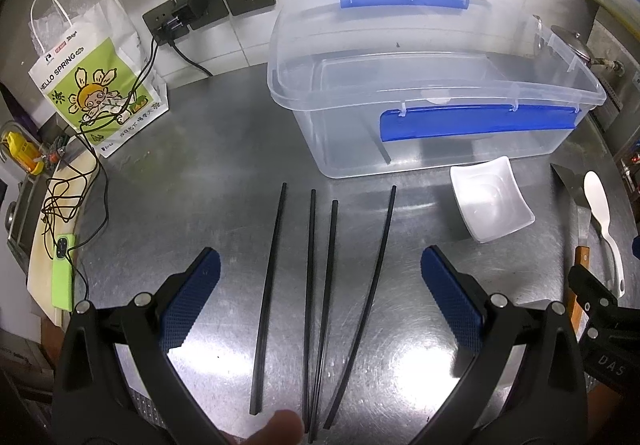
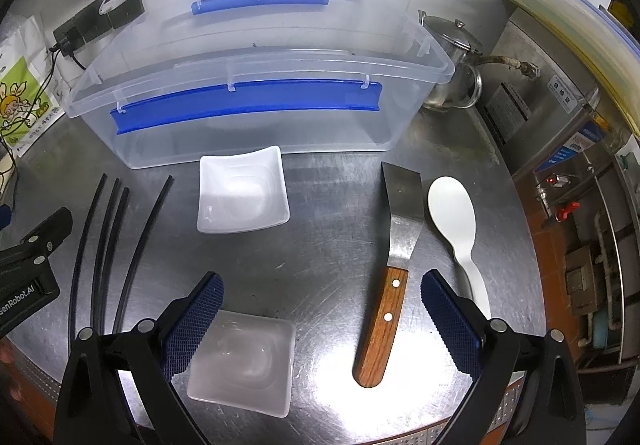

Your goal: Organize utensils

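Note:
Several black chopsticks (image 1: 316,297) lie side by side on the steel counter, between the wide-open fingers of my left gripper (image 1: 320,269); they also show at the left of the right wrist view (image 2: 108,245). A clear storage box (image 1: 432,93) with blue latches stands open behind them (image 2: 256,93). My right gripper (image 2: 322,285) is open and empty above a white square dish (image 2: 244,361) and a wooden-handled spatula (image 2: 394,257). A white rice spoon (image 2: 460,229) lies to the right of the spatula. A second white square dish (image 2: 242,195) sits in front of the box (image 1: 490,201).
A paper bag (image 1: 96,77), wall sockets with cables (image 1: 208,5) and a green phone (image 1: 64,273) are at the left. A metal kettle (image 2: 452,61) and steel appliances (image 2: 560,117) stand at the right. The counter's front edge (image 2: 440,433) is close below the grippers.

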Available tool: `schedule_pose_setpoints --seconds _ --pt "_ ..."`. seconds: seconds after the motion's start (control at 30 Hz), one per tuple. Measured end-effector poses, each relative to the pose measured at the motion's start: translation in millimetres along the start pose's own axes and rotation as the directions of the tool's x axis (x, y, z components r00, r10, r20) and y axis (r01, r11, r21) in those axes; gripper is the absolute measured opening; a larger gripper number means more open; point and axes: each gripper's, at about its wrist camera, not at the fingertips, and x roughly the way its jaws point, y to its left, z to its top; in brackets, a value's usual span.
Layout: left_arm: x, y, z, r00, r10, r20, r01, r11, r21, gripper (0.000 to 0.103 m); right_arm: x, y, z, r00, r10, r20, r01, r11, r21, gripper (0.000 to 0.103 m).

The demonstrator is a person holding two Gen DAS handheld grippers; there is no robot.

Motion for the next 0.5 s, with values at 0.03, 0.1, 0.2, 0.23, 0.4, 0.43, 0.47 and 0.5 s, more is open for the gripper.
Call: schedule_pose_setpoints --seconds 0.03,0.1,0.2,0.23,0.4,0.43,0.47,0.5 --pt "0.3 0.2 0.4 1.0 0.0 0.0 0.0 1.0 0.0 0.097 0.6 -0.1 0.2 1.0 -0.002 -0.002 0.002 1.0 -0.001 0.098" --pt "0.6 0.3 0.4 1.0 0.0 -0.002 0.0 1.0 0.0 0.097 0.9 -0.4 0.4 1.0 -0.005 -0.002 0.005 1.0 -0.001 0.098" --pt "0.8 0.4 0.3 1.0 0.0 -0.003 0.0 1.0 0.002 0.097 1.4 -0.5 0.5 1.0 -0.008 -0.003 0.008 1.0 -0.001 0.098" --pt "1.2 0.2 0.2 1.0 0.0 -0.004 0.0 1.0 0.003 0.097 1.6 -0.9 0.6 1.0 -0.009 -0.002 0.009 1.0 0.001 0.098" --pt "3.9 -2.3 1.8 1.0 -0.001 -0.008 0.001 1.0 0.006 0.097 3.9 -1.4 1.5 1.0 -0.009 -0.008 0.008 1.0 -0.003 0.098" --pt "4.3 -2.5 2.2 1.0 -0.003 -0.008 0.003 1.0 0.005 0.097 4.2 -1.4 1.7 1.0 -0.007 -0.01 0.007 1.0 -0.003 0.098" --pt "4.7 -3.0 2.8 1.0 -0.004 -0.009 0.004 1.0 0.006 0.097 4.7 -1.5 1.9 1.0 -0.006 -0.012 0.006 1.0 -0.001 0.098" --pt "5.2 -3.7 3.7 1.0 -0.004 -0.01 0.004 1.0 0.007 0.097 5.6 -1.4 2.1 1.0 -0.005 -0.015 0.005 1.0 -0.003 0.098"
